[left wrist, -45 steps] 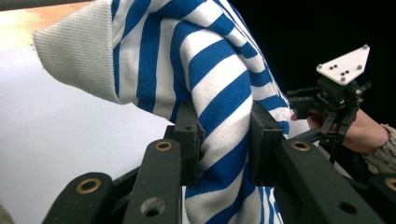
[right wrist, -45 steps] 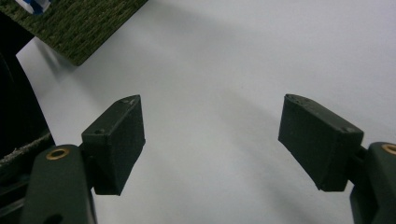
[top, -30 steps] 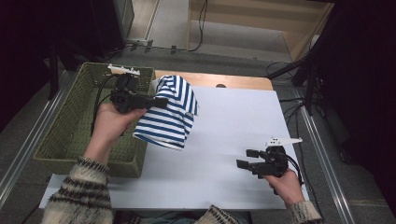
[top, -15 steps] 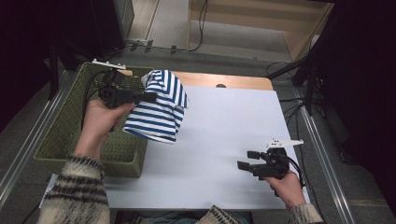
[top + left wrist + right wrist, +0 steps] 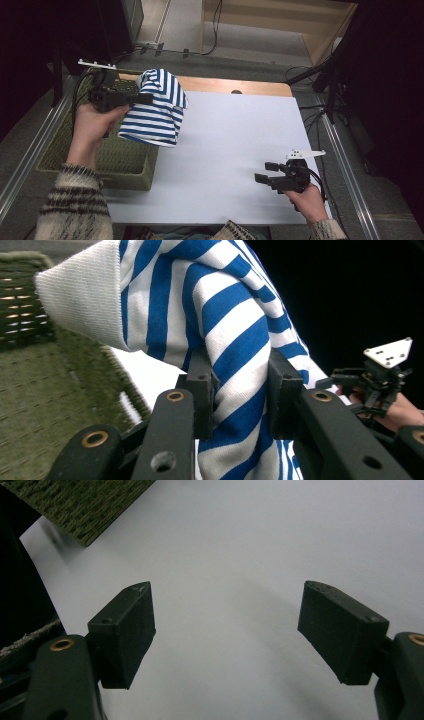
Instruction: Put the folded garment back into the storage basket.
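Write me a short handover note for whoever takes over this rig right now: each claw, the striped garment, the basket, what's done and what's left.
Left claw: shut on the blue-and-white striped garment, holding it in the air over the near right edge of the green woven basket.
Right claw: open, holding nothing, low over the white table near its front right.
Done: garment lifted off the table.
Left, likely: bring it fully over the basket and let go.
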### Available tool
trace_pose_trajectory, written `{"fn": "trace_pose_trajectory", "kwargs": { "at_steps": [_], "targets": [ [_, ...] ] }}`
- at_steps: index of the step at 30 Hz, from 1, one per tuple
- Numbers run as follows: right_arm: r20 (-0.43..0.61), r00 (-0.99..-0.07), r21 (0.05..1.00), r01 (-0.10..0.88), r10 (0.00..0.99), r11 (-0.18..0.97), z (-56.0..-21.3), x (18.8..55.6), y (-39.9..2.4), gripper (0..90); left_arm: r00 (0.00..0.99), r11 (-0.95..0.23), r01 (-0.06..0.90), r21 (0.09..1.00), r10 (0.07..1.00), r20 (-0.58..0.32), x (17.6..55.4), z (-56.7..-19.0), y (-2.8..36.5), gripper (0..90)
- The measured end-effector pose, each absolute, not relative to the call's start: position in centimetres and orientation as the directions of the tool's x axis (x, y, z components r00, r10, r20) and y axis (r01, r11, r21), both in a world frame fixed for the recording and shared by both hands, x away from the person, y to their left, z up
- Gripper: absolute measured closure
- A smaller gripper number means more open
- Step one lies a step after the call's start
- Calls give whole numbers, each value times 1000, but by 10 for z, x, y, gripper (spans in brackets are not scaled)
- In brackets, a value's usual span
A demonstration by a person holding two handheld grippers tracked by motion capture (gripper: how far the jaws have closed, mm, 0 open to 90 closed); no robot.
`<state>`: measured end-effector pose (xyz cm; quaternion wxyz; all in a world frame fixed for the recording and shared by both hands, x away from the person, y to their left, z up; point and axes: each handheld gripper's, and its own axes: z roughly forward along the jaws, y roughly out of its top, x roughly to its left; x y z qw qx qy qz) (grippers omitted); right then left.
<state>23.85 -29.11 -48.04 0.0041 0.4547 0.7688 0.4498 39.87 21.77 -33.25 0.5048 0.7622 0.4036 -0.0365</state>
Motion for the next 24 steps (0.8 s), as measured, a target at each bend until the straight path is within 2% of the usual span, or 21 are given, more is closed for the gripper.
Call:
{"fn": "trace_pose_trajectory", "kwargs": {
  "at_steps": [10,15,18,24],
  "targets": [
    [400,-587,694,695,704,185,-480,238,-290,209,660,-119,648,752,580,-478,404,-330,242,705],
    [396,-590,697,692,703,189,-480,237,-288,208,613,-81,671,737,619,-490,411,-333,260,705],
    [395,-590,696,693,704,191,-480,237,-288,208,604,-96,667,739,650,-461,415,-332,264,705],
    [394,-586,697,692,708,186,-479,237,-289,209,604,-87,663,743,648,-464,422,-329,269,705]
  ]
}}
